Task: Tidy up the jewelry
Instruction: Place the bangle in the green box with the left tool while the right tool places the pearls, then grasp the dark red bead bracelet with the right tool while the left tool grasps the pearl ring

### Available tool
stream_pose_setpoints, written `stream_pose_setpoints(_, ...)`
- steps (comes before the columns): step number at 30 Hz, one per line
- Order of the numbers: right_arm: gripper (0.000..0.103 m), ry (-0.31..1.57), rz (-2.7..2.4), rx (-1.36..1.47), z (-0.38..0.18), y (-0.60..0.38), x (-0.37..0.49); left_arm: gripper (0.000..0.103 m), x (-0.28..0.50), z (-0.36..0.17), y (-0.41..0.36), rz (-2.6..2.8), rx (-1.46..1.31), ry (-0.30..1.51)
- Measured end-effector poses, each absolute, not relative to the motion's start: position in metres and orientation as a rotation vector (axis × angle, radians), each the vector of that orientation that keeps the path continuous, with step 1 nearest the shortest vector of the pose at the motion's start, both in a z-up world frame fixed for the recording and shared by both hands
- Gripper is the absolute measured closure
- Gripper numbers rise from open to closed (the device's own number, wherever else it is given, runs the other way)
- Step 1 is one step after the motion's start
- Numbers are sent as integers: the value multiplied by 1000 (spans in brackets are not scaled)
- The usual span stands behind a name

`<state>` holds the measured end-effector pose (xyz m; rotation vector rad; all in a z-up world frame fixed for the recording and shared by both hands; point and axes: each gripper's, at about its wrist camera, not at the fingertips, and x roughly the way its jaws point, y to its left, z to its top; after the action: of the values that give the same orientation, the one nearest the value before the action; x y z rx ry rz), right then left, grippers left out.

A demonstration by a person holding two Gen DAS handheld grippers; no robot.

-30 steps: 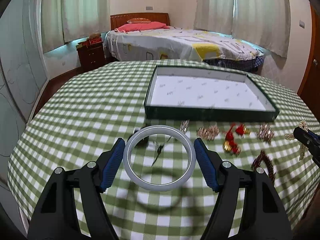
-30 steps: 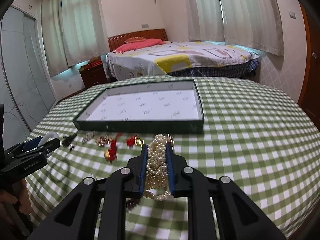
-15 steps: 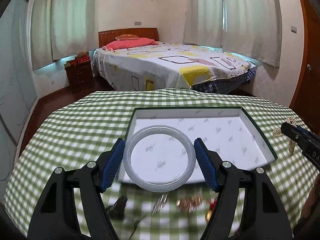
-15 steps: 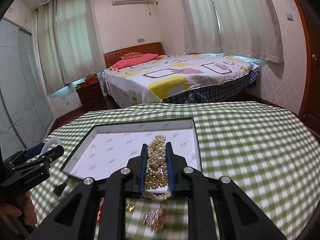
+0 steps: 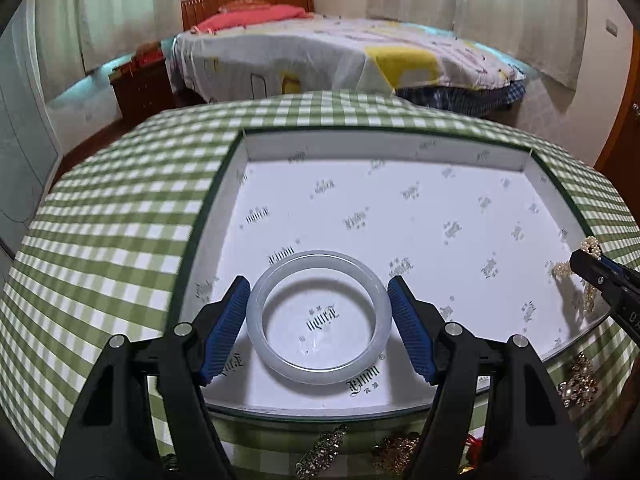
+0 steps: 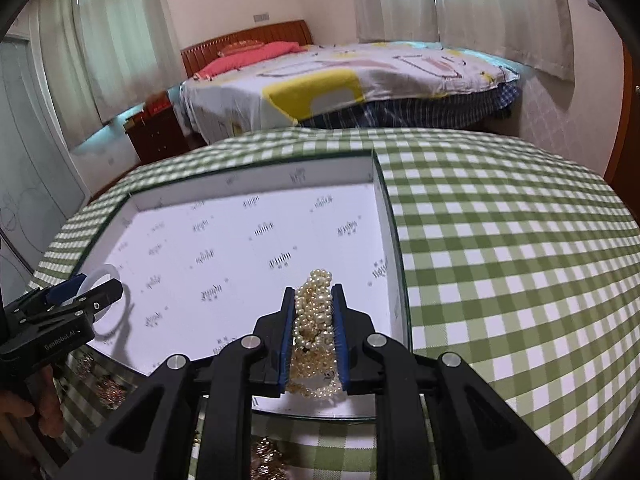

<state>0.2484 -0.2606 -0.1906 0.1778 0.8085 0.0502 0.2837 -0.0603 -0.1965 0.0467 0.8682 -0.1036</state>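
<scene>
A pale white bangle [image 5: 320,374] sits between the blue pads of my left gripper [image 5: 318,284], which is shut on its two sides. It hangs just above the near left part of the white-lined tray [image 5: 360,148]. My right gripper [image 6: 314,292] is shut on a bundled pearl necklace [image 6: 314,320] over the tray's near right corner. The right wrist view shows the left gripper [image 6: 100,292] and bangle [image 6: 102,274] at the tray's [image 6: 256,176] left. The right gripper's tip [image 5: 580,258] with pearls [image 5: 592,245] shows at the left wrist view's right edge.
Loose gold and beaded pieces [image 5: 396,450] lie on the green checked tablecloth [image 5: 100,240] along the tray's near edge, with more [image 5: 578,384] by its right corner. A person's hand [image 6: 24,412] holds the left gripper. A bed [image 5: 340,52] stands beyond the table.
Both grippers have moved forward and down, from above the loose jewelry to over the tray. The bangle and the pearls stay gripped as before.
</scene>
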Motion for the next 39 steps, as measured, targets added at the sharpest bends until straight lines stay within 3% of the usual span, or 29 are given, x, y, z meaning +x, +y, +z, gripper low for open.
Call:
stream_pose_setpoints(5,82,824,43,173,-193,-263,251,34,286,-204,-58,-93,48,896)
stream_pose_setpoints(15,54,792,54,156,-186,-256,244,25,282,-200,-58,-100,53,867)
stream_pose_setpoints(30,54,656,31,152,-157,-239,161,21,188,-155,-38,-37,32,663)
stream_pose_setpoints(39,54,639,67,119,-160,-212,111,21,129,-156,-28,-6,71,624)
